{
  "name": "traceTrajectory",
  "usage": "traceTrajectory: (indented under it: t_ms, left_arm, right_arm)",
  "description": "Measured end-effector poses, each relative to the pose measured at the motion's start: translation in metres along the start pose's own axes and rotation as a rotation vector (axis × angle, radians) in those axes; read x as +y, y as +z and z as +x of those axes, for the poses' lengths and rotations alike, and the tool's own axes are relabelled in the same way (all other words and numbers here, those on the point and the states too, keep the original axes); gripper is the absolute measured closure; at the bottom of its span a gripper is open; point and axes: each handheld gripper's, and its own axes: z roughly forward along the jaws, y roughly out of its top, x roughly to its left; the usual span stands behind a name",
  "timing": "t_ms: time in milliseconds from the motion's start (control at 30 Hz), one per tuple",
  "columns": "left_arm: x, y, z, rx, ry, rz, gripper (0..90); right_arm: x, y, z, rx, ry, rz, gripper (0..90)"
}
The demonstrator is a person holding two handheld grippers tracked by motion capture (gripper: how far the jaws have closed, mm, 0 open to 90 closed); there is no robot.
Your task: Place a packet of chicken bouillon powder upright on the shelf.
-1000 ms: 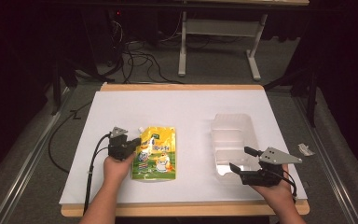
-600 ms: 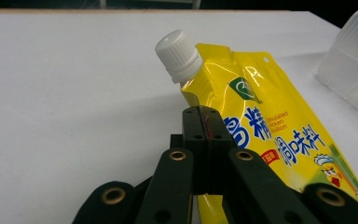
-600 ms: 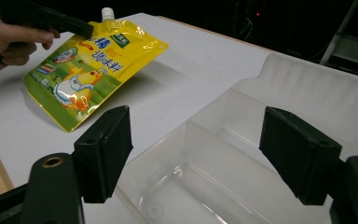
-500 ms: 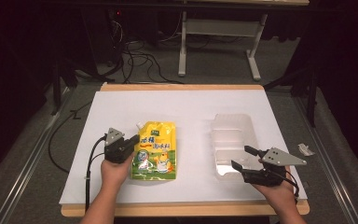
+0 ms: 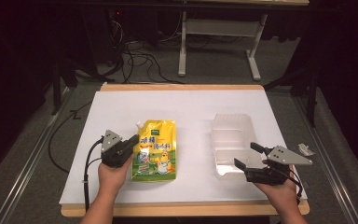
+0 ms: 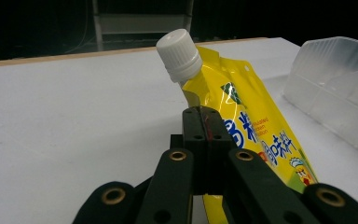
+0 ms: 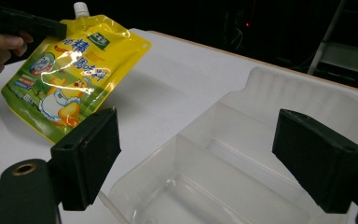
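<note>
A yellow spouted pouch (image 5: 157, 150) with a white cap (image 6: 179, 53) lies left of centre on the white table (image 5: 186, 107). My left gripper (image 5: 133, 140) is shut on the pouch's left edge just below the spout, and its jaws meet on the film (image 6: 207, 123). In the right gripper view the pouch (image 7: 70, 74) is tilted up off the surface on its held side. A clear divided plastic tray (image 5: 230, 133) stands to the right. My right gripper (image 5: 248, 155) is open at the tray's near right corner, with its jaws spread over the tray's rim (image 7: 307, 88) and nothing between them.
A small pale scrap (image 5: 304, 149) lies near the table's right edge. The wooden front edge (image 5: 182, 209) runs just before the person's forearms. Cables (image 5: 135, 60) and a desk frame (image 5: 219, 28) are on the floor beyond the table.
The left gripper has shifted slightly left and toward me with the pouch's edge in it, tilting the pouch up. The right gripper has barely moved.
</note>
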Motion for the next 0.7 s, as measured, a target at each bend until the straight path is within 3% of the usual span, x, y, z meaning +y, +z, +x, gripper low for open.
traceTrajectory:
  t_ms: [267, 500, 600, 700]
  left_arm:
    - [0.001, -0.008, -0.004, -0.001, 0.023, -0.017, 90.0]
    - [0.003, -0.020, -0.014, -0.012, 0.056, -0.057, 90.0]
    - [0.003, -0.026, -0.018, -0.017, 0.079, -0.071, 90.0]
    - [0.002, -0.032, -0.022, -0.020, 0.102, -0.080, 90.0]
  right_arm:
    - [0.003, 0.001, 0.002, 0.015, 0.002, 0.002, 12.2]
    - [0.002, -0.001, 0.005, -0.030, -0.024, -0.018, 15.2]
    - [0.003, -0.001, 0.007, -0.012, -0.009, -0.013, 21.9]
    - [0.003, 0.003, 0.010, 0.009, 0.000, 0.007, 18.7]
